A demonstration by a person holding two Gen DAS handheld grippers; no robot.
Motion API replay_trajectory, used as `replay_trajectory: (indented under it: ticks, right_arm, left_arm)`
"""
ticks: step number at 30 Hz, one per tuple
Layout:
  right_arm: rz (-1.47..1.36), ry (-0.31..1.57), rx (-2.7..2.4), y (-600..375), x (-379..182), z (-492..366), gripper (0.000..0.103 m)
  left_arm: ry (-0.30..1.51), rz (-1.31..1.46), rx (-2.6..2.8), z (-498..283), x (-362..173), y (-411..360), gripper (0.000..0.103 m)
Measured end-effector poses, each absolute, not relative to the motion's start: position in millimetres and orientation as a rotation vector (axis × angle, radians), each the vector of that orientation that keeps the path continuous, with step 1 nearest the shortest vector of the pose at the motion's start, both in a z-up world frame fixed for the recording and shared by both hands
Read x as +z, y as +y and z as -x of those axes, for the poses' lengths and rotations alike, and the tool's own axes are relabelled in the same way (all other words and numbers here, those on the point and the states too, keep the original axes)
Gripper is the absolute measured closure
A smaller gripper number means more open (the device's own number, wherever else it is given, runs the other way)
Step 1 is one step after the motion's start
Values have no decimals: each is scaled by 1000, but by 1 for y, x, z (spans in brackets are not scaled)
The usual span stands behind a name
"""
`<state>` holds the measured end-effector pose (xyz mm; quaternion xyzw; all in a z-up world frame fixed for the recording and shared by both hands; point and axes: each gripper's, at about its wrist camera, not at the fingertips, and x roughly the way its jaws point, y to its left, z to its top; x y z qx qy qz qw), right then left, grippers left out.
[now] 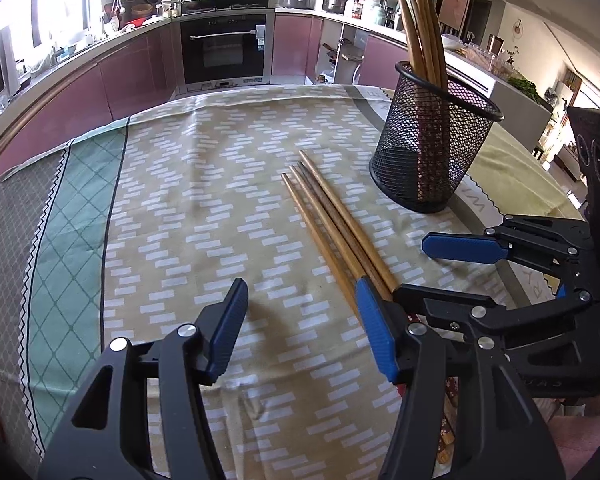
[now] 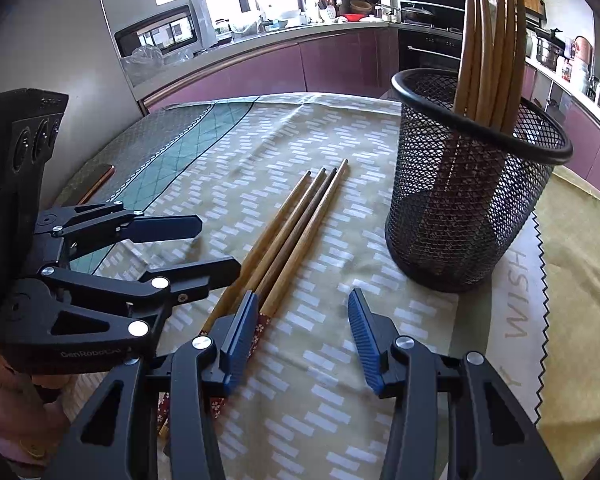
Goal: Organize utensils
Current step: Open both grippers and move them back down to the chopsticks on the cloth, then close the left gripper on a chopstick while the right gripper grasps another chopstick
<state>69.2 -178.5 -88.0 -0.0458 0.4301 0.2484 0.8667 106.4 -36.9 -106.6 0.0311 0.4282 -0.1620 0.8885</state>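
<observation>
Several wooden chopsticks [image 1: 332, 220] lie side by side on the patterned tablecloth [image 1: 204, 200]; they also show in the right wrist view [image 2: 292, 232]. A black mesh holder [image 1: 432, 140] stands upright beyond them with several chopsticks in it [image 1: 420, 28]; the holder also shows in the right wrist view [image 2: 468, 192]. My left gripper [image 1: 300, 300] is open and empty, its right finger over the loose chopsticks' near ends. My right gripper [image 2: 304, 312] is open and empty, its left finger over the same ends. Each gripper shows in the other's view [image 1: 448, 272] [image 2: 216, 246].
The table's far edge [image 1: 220, 96] faces purple kitchen cabinets and an oven [image 1: 224, 48]. A yellow-green cloth with a zigzag edge [image 2: 572, 280] lies right of the holder. A thin brown object [image 2: 98, 184] rests near the table's left edge.
</observation>
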Motion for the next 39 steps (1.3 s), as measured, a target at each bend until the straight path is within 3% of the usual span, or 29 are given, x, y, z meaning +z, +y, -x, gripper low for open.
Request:
replay_trajectory:
  ticks: [3,7,14,25,29,35,39]
  right_arm:
    - [100,904,511,-179,-89,-71,59]
    - [117,910,489,-182,-90,-72,69]
    - [109,909,493,-182,-90,-74,69]
    - [117,905,489,-179,-89,-84,70]
    - [120,904,487,-177,-89,-89,70]
    - [123,900,484,-177,-91,-93,71]
    - [125,898,479,-177,-91,-95,78]
  left_arm:
    - [892,-69,-343,-108,-107,-39,47]
    - [900,-78,-342,-111,-107,-42,47]
    - [904,-86,-348,-114,-106,-44,55]
    - [910,-92,-336,-121,-107,-45,53]
    - [920,-111,-321,-127,-111,-51,62]
    - [914,-117,-308,-128,-113,-51,64]
    - [912,-115,-300,-128,-113,-50,68]
